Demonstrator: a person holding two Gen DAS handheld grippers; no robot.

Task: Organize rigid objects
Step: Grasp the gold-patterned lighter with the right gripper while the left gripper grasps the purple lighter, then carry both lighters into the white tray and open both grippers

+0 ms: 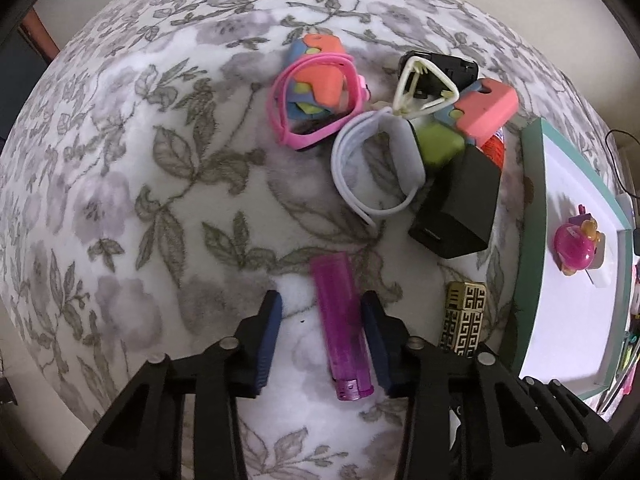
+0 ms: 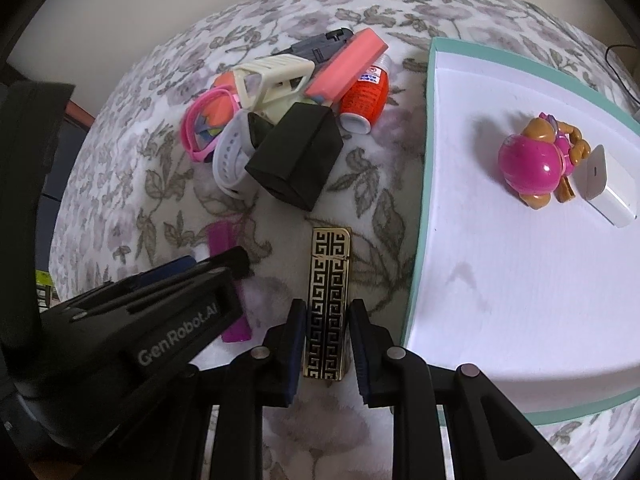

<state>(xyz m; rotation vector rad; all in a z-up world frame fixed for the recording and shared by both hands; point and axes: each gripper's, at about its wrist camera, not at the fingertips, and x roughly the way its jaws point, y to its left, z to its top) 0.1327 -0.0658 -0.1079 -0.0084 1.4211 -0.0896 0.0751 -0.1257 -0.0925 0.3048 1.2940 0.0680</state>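
Note:
A translucent purple lighter (image 1: 340, 320) lies on the floral blanket (image 1: 160, 200) between the jaws of my left gripper (image 1: 322, 300). The right pad sits against the lighter and the left pad stands clear of it, so the gripper is open. A gold and black patterned lighter (image 2: 328, 280) lies lengthwise in my right gripper (image 2: 327, 308), whose blue pads press on both of its long sides. In the left wrist view that gold lighter (image 1: 466, 316) shows just right of the left gripper. The left gripper (image 2: 208, 262) is at the left of the right wrist view, partly hiding the purple lighter (image 2: 224, 240).
A teal-rimmed white tray (image 2: 500, 280) on the right holds a pink toy figure (image 2: 528, 168) and a white charger (image 2: 608, 188). Beyond the lighters is a pile: black adapter (image 2: 296, 156), pink band (image 2: 200, 136), white band (image 1: 376, 168), cream clip (image 2: 276, 80), orange bottle (image 2: 366, 92).

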